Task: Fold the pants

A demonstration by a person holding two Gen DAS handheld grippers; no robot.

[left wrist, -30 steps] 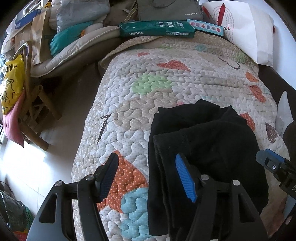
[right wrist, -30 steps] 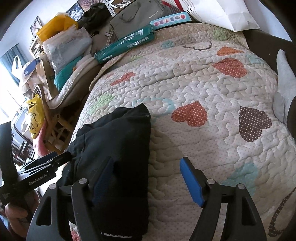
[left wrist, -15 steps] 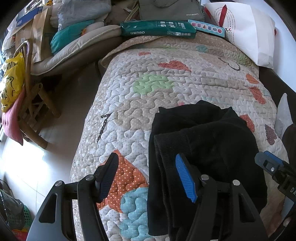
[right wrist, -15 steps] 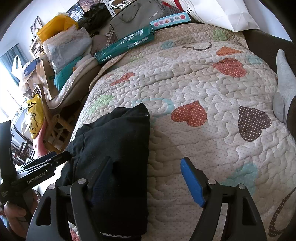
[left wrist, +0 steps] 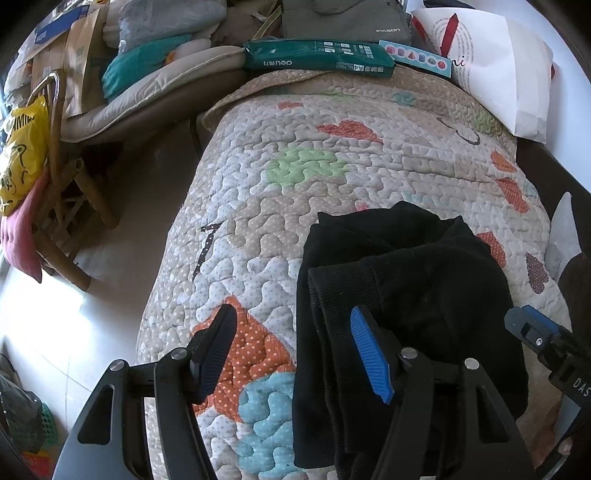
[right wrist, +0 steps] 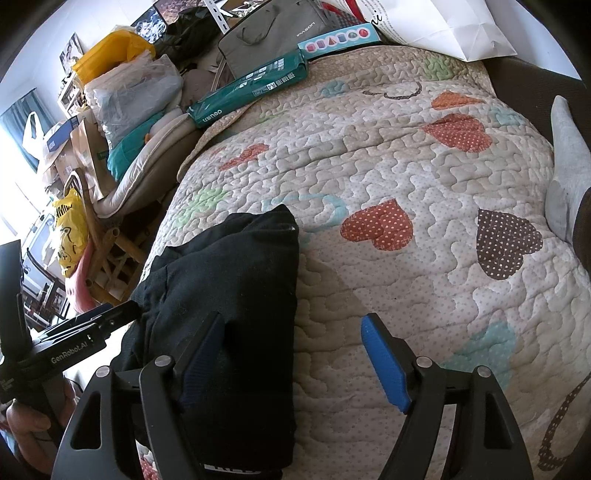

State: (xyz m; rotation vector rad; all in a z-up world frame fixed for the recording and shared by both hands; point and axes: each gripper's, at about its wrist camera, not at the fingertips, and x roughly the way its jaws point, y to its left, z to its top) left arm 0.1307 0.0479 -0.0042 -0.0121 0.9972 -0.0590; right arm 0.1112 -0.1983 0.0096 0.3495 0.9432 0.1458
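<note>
Cluttered bedroom, sunlit from the left; quilted bed cover (left wrist: 295,206) with dotted hearts and coloured patches as the working surface. Black pants (left wrist: 399,295) lying on the near part of it, toward its left edge, already doubled into a thick rectangular bundle, ribbed band showing along the left side in the left wrist view.

Left hand-held gripper (left wrist: 295,350) spread wide, gripping nothing: left finger over the orange patch, blue-padded right finger over the ribbed band. Right hand-held gripper (right wrist: 295,354) likewise spread and empty, left finger above the black fabric, right finger above bare quilt.

Likely handling: soft, limp knit, light, not slippery and not fragile; stacked layers probably prone to sliding apart or sagging if lifted from one point only. Best hold judged to be at the thick folded edge or ribbed band, pinching all layers together, one gripper per corner. Fold looks close to finished, perhaps only smoothing or a last doubling left.

Readable writing: "deli", mirrored, on the green pack (left wrist: 317,59) at the far end of the bed; mirrored lettering on the grey bag (right wrist: 273,33), apparently "PASON"; "GenRobot.AI" on the body of the left tool seen from the right wrist view; white paper bag (left wrist: 495,77) with small print too fine to read.
</note>
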